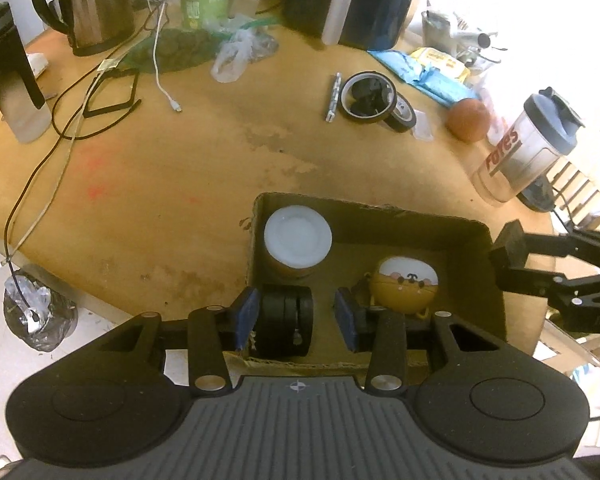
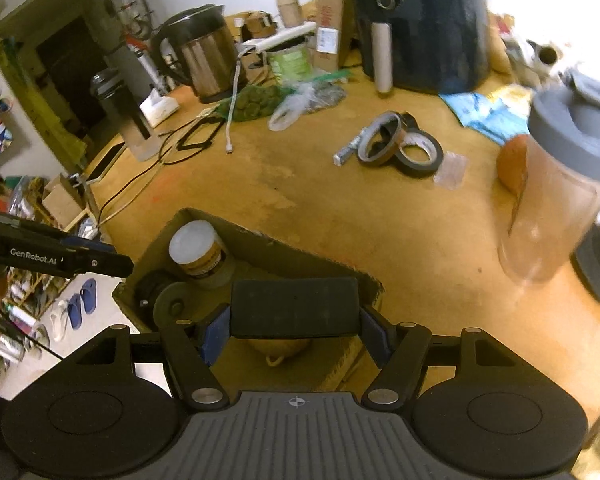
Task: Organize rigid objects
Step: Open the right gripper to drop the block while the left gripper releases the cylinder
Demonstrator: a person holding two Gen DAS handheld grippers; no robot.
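Two close wrist views angled steeply down, both sharing the cardboard box (image 1: 496, 280) (image 2: 268, 246).

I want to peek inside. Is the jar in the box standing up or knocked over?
Standing up. The jar sits upright in the cardboard box's back corner, its white lid on top, facing upward.

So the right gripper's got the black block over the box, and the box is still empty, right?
Not empty. The left wrist view shows the box already holding a white-lidded jar, a black wheel and a toy. The right gripper does hold the black block.
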